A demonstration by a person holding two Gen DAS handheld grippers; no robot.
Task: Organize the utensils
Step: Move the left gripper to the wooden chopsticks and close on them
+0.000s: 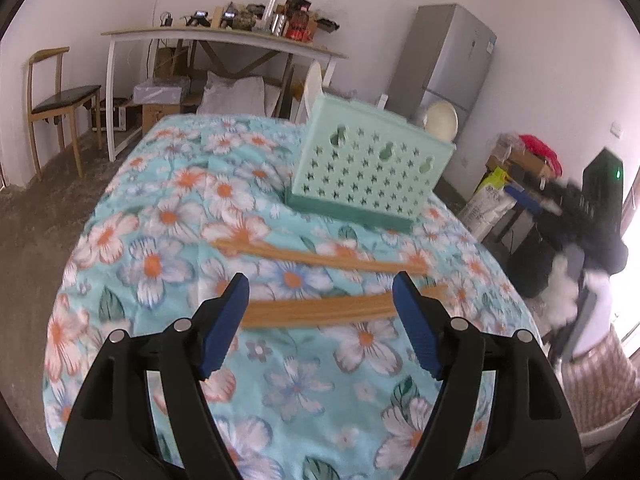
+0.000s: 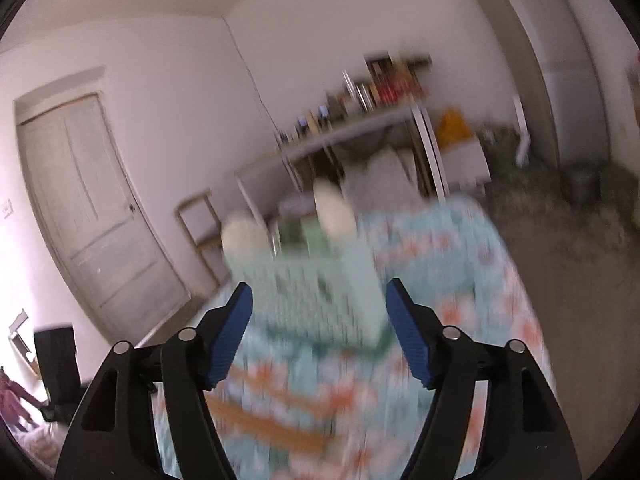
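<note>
Wooden chopsticks lie in two bundles on the bench [image 1: 132,208], which is covered by a turquoise cloth printed with white and orange flowers. The nearer chopstick bundle [image 1: 320,310] lies crosswise just beyond the tips of the left claw [image 1: 321,294], whose blue pads stand wide apart with nothing pressed between them; the bundle shows through the gap but whether the pads touch it cannot be told. The farther chopstick bundle [image 1: 320,257] lies a little beyond, also crosswise and slightly slanted. Behind both stands a mint-green perforated basket [image 1: 366,168], upright on a darker green base, with pale plates [image 1: 442,120] rising from behind its far rim. The right wrist view is heavily blurred: the right claw [image 2: 319,300] is spread open and empty, pointing toward the same basket [image 2: 320,292] from another side, with two pale rounded plates [image 2: 334,210] standing in it and an orange-brown streak, probably chopsticks [image 2: 256,420], on the cloth below. A grey door [image 2: 88,208] and a cluttered white side table [image 1: 224,36] stand against the walls.
</note>
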